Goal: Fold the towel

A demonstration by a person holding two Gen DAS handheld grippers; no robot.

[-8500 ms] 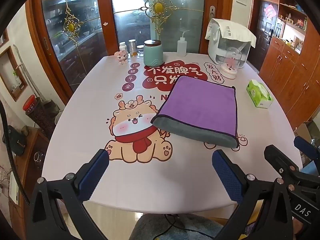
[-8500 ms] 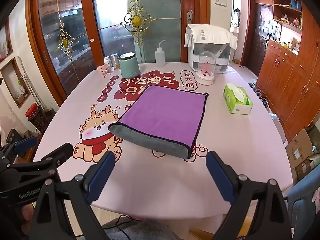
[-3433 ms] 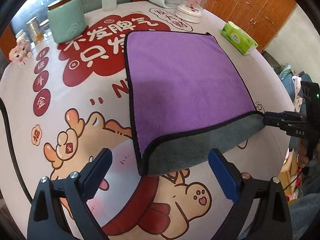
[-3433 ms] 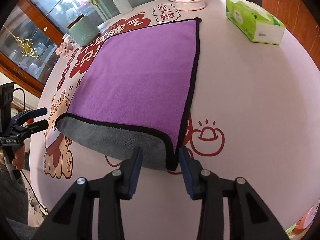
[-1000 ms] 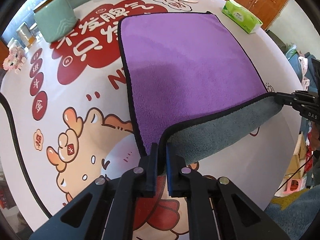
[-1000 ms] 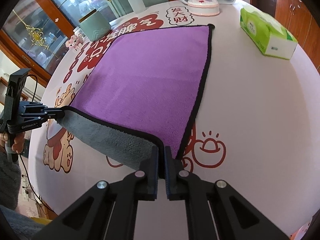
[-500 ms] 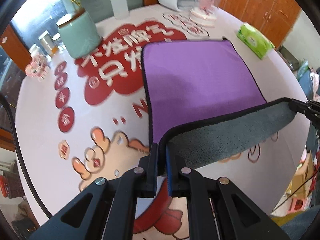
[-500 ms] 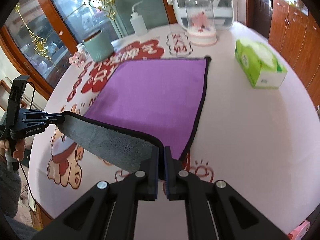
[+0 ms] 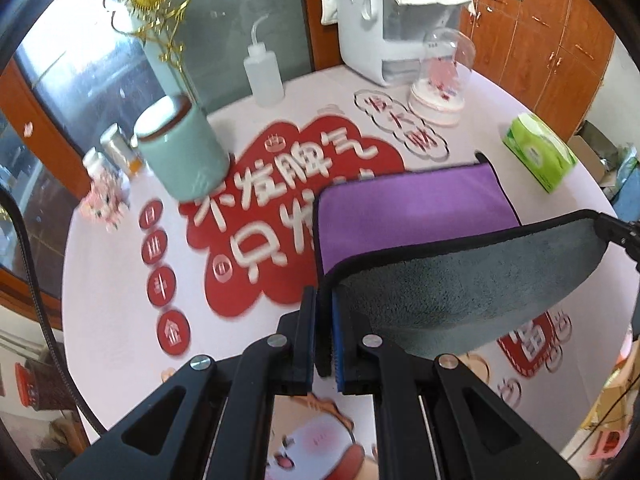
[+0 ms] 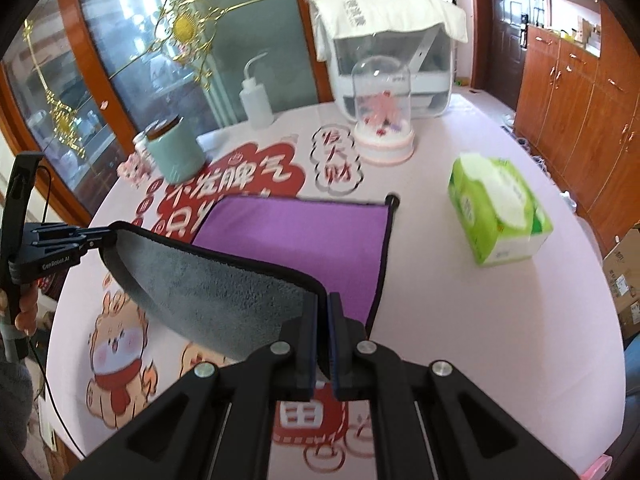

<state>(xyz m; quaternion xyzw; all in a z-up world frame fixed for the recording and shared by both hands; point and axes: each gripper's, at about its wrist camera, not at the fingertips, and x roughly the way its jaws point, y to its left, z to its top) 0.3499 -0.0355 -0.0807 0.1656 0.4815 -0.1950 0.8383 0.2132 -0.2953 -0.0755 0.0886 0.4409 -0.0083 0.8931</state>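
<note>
The left gripper (image 9: 323, 334), black-framed with blue finger pads, is pinched tight on one near corner of the purple microfibre towel (image 9: 408, 208) with a grey underside and black edging, and the right gripper (image 10: 323, 338) of the same build is clamped on the other near corner. Between them the near edge hangs lifted off the table, its grey underside facing the cameras, while the far purple part lies flat on the pink tablecloth (image 10: 460, 300) printed with red characters and a cartoon animal. Well beyond the towel stand a mint-green lidded jar (image 9: 182, 152), a white squeeze bottle (image 10: 256, 100) and a clear glass dome ornament (image 10: 382, 112); a green tissue box (image 10: 498, 216) sits to the right.
</note>
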